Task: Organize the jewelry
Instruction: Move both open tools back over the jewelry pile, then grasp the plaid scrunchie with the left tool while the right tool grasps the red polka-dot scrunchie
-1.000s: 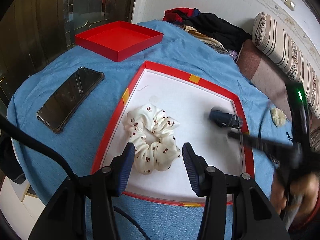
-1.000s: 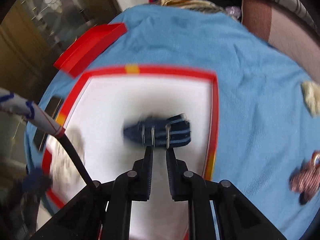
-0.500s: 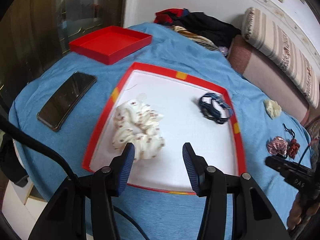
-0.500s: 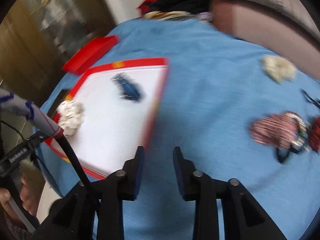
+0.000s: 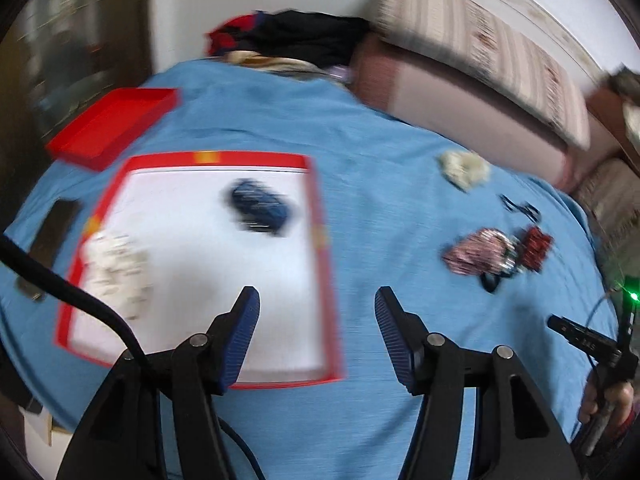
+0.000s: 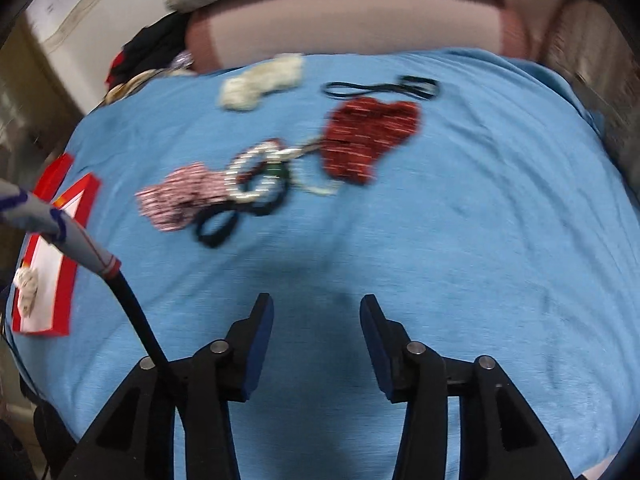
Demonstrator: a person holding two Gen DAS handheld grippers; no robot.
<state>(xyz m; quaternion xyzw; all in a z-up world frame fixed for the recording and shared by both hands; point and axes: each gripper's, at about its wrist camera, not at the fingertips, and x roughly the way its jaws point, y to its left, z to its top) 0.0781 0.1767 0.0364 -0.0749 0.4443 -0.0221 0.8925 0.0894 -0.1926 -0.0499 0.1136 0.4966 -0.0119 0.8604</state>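
Note:
A red-rimmed white tray [image 5: 316, 216] lies on the blue cloth and holds a navy striped band [image 5: 260, 206] and a white dotted scrunchie [image 5: 114, 256]. My left gripper [image 5: 318, 300] is open and empty above the tray's right edge. My right gripper [image 6: 316, 312] is open and empty over bare cloth, short of a heap of jewelry: a pink scrunchie [image 6: 180, 196], beaded bracelets [image 6: 256, 176], a dark red scrunchie [image 6: 368, 136], black hair ties [image 6: 380, 88] and a cream scrunchie [image 6: 260, 80]. The heap also shows in the left wrist view [image 5: 496, 252]. Both views are blurred.
A red lid [image 5: 108, 128] and a black phone [image 5: 52, 236] lie left of the tray. A sofa with a striped cushion [image 5: 480, 48] and a heap of clothes [image 5: 296, 40] border the far side. The tray's corner shows at left in the right wrist view [image 6: 64, 240].
My right gripper left the navy band in the tray, swung right to the jewelry heap and opened wider. My left gripper also swung right, still open.

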